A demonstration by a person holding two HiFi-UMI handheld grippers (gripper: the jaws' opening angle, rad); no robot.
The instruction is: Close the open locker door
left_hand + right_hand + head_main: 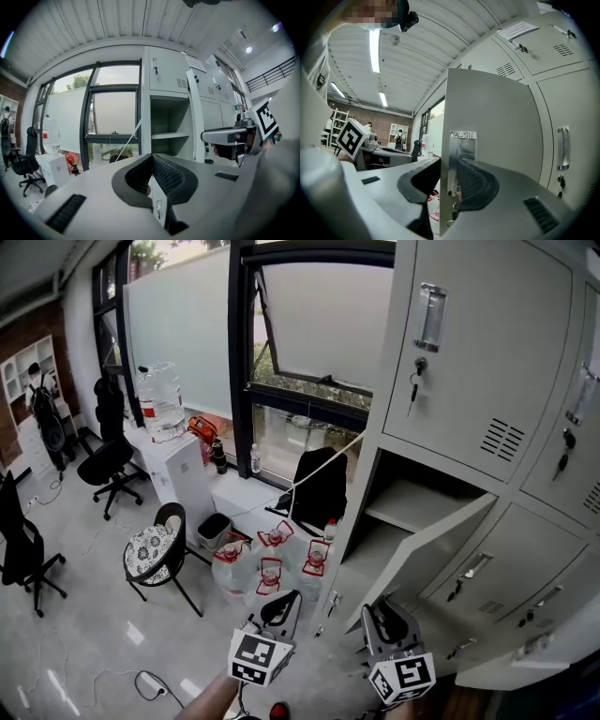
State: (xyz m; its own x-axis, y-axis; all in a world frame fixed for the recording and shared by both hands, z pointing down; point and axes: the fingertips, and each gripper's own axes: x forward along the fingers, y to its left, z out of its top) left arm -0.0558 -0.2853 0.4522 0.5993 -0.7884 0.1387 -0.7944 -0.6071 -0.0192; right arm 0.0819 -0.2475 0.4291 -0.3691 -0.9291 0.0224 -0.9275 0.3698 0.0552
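Observation:
The grey locker bank (pixel 487 343) has one open compartment (pixel 412 502). Its door (pixel 422 554) swings out toward me. My right gripper (pixel 382 617) is at the door's free edge. In the right gripper view the door (pixel 492 122) and its latch plate (pixel 461 150) stand between the jaws of the right gripper (pixel 447 183), and the pads lie against both faces. My left gripper (pixel 281 606) hangs left of the door, apart from it. In its own view the left gripper (pixel 152 161) is shut and holds nothing. It faces the open compartment (pixel 171 136) and the door's edge (pixel 196 117).
A tilted window (pixel 309 343) is left of the lockers. Below it are a dark bag (pixel 323 488) and several red-and-white bags (pixel 272 563) on the floor. A round chair (pixel 155 549), office chairs (pixel 111 460), a water bottle on a white cabinet (pixel 161 399) and a distant person (pixel 42 399) are further left.

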